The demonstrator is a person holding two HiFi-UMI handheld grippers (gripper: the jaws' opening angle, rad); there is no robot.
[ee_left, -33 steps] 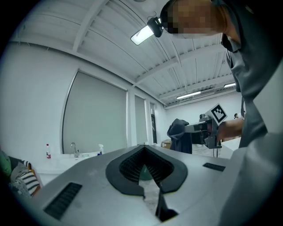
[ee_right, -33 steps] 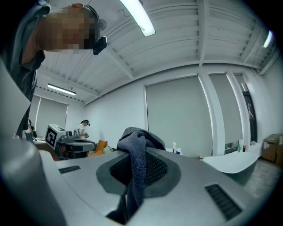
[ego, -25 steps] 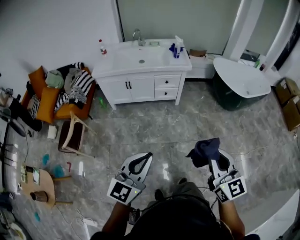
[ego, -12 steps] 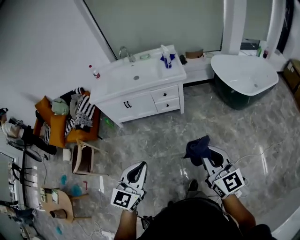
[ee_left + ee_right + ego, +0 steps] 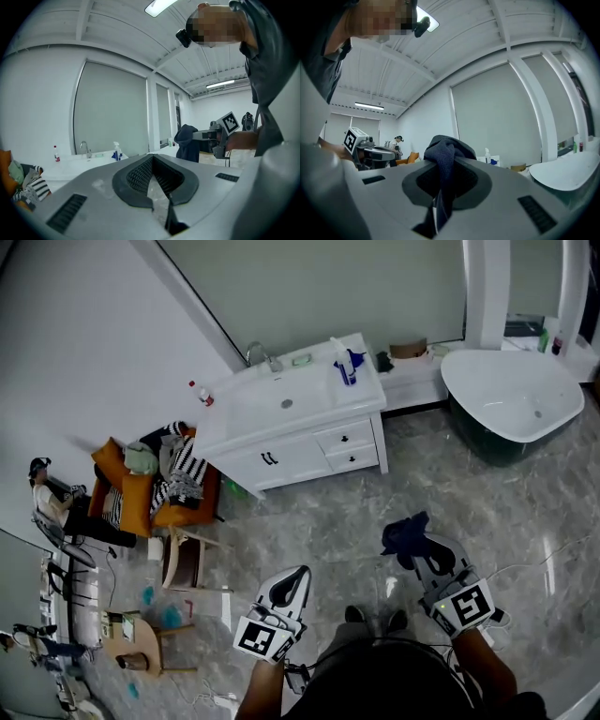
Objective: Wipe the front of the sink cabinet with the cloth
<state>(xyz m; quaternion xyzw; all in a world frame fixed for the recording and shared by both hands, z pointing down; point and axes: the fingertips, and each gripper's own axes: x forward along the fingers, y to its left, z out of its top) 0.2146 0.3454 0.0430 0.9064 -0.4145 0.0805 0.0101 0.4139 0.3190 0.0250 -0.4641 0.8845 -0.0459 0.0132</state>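
Across the room, head view: cabinet [image 5: 309, 457] stands against the wall, well apart from both claws; dark cloth [image 5: 403, 532] sits at the right claw [image 5: 414, 547] tip; left claw [image 5: 296, 576] is alongside, over the floor.
Left gripper view: left claw [image 5: 151, 161] jaws together, nothing between.
Right gripper view: right claw [image 5: 446, 165] clamped on cloth [image 5: 443, 154], folds bulging above the jaws.

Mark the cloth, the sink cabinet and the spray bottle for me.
cloth [image 5: 405, 532], head view, its bunched dark middle.
sink cabinet [image 5: 286, 463], head view, its white front doors.
spray bottle [image 5: 341, 362], head view, its body.
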